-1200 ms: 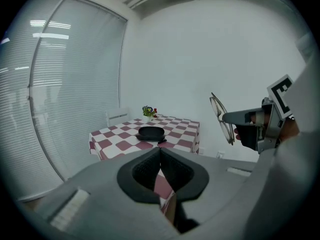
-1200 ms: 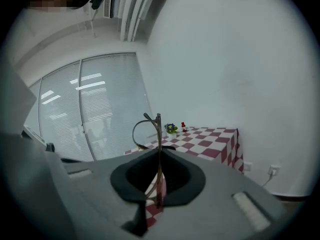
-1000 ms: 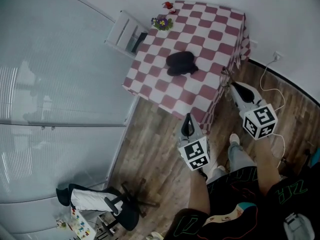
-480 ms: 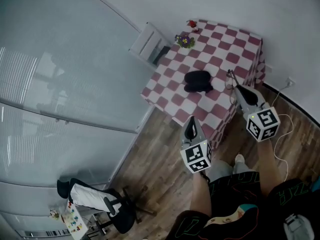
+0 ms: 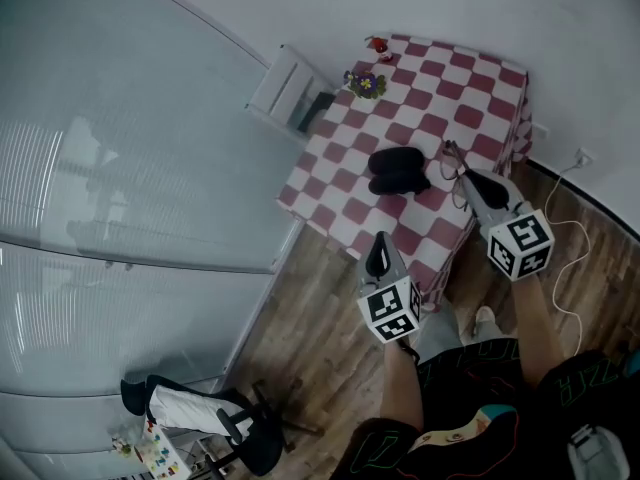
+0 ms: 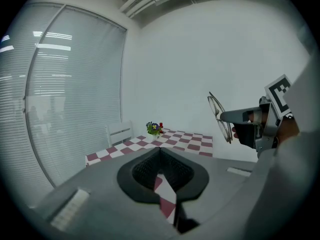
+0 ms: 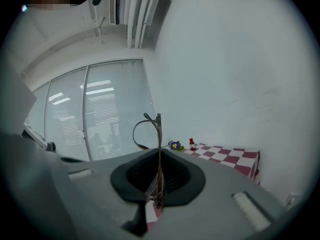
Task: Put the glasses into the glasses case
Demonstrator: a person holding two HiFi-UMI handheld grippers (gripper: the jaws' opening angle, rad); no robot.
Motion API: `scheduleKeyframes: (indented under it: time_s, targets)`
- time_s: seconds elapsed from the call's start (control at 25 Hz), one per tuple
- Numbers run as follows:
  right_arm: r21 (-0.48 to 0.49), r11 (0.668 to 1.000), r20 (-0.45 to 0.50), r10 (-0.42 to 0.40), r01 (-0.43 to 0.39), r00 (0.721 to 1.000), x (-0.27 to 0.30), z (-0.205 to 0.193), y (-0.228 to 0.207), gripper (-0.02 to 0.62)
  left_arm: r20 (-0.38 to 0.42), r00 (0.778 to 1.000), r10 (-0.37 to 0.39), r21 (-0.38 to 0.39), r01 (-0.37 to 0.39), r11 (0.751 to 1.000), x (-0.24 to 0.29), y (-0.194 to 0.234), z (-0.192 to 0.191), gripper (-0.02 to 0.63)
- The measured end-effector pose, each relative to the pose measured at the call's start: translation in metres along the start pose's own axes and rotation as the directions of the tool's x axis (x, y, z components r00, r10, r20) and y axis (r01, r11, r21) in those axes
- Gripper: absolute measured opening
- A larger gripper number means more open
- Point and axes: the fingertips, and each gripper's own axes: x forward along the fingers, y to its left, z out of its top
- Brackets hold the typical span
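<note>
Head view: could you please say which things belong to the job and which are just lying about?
Job: glasses, held in the right gripper; black glasses case on the checked table.
Lying about: flower pot, red bottle, white chair, office chair.

- A red-and-white checked table [image 5: 470,88] carries a black glasses case [image 5: 397,171].
- The right gripper [image 5: 462,175] holds thin-framed glasses [image 5: 450,158] just beside the case (above the cloth).
- The left gripper [image 5: 378,246] points at the table's near edge.
</note>
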Motion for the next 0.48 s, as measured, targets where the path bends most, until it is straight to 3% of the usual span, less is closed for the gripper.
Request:
scheduleKeyframes:
  time_s: [0.36, 0.48]
  targets:
    - [0.041, 0.999, -0.061, -0.03, 0.033, 0.998, 0.046, -0.027, -0.014, 0.02, -0.069, 0.996, -0.051, 0.025, 0.053, 0.998, 0.047, 0.013, -0.012, 0.008]
    - [-0.033, 0.999, -0.099, -0.02, 0.017, 0.995, 0.061, -0.037, -0.006, 0.02, -0.094, 0.994, -0.061, 0.002, 0.061, 0.998, 0.058, 0.021, -0.019, 0.008]
